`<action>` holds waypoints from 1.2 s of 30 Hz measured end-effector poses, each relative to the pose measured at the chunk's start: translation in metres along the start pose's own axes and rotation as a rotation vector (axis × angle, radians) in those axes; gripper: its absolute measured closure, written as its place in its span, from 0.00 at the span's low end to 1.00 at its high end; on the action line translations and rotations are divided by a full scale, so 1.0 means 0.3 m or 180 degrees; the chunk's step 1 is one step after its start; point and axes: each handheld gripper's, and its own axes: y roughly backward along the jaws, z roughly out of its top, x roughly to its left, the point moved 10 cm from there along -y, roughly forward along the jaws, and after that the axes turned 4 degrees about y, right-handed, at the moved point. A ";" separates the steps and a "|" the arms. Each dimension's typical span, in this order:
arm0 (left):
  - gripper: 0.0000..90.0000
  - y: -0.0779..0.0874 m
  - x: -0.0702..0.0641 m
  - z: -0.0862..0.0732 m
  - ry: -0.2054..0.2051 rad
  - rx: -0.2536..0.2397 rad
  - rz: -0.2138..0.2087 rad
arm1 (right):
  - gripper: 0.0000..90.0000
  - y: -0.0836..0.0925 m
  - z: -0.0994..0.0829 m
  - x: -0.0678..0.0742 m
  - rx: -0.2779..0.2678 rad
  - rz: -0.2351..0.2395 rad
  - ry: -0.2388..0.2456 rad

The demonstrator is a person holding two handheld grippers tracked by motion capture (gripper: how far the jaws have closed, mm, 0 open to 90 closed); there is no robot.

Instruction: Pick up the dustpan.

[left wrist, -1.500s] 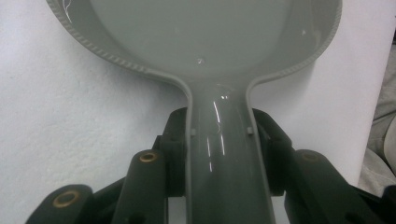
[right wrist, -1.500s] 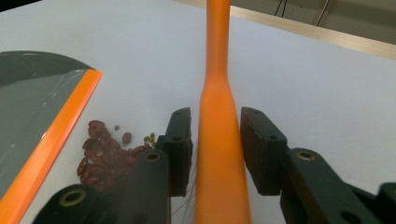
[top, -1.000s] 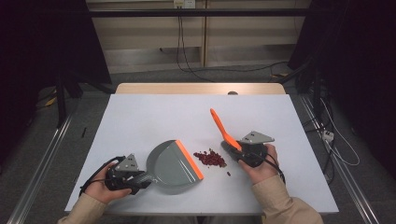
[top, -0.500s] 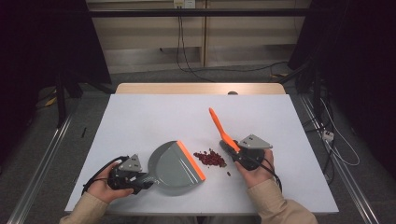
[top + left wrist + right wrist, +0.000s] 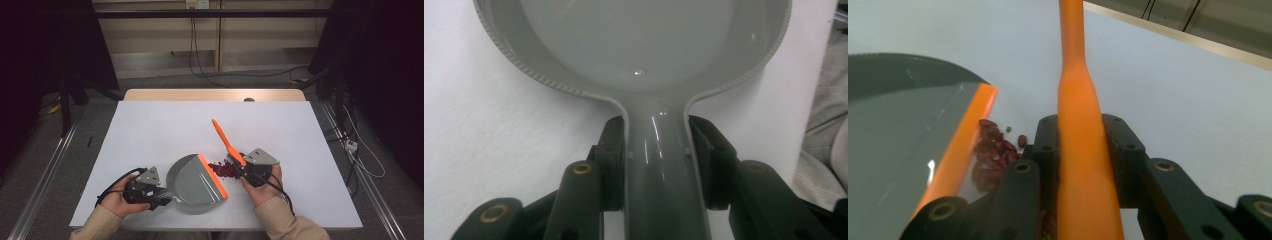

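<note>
While your left hand-held gripper [image 5: 159,194] clamps the grey dustpan [image 5: 196,183] near the worktop's [image 5: 150,125] front edge, your right hand-held gripper [image 5: 242,168] grips the orange brush handle [image 5: 226,141], red beans [image 5: 223,169] lying between them.

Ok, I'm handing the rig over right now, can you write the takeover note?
Left gripper: shut on the handle of the grey plastic dustpan with the orange lip, which lies flat on the white table.
Right gripper: shut on the orange plastic brush handle, which slants up and away from the person.
The small dark red beans lie in a pile on the table, right against the dustpan's orange lip.
Done: both tools gripped, pan set at the pile.
Left: no beans visible in the pan yet; sweep them in over the lip.
</note>
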 end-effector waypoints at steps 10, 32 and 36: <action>0.69 -0.029 -0.026 0.031 0.0051 0.0010 -0.0070 | 0.79 -0.009 0.010 0.032 -0.0040 0.0007 -0.0032; 0.69 -0.047 -0.031 0.056 0.0270 -0.0040 -0.0065 | 0.79 -0.048 0.055 0.142 -0.0184 0.0277 -0.0141; 0.69 -0.047 -0.030 0.057 0.0294 -0.0053 -0.0060 | 0.79 -0.052 0.081 0.168 -0.0283 0.0358 -0.0179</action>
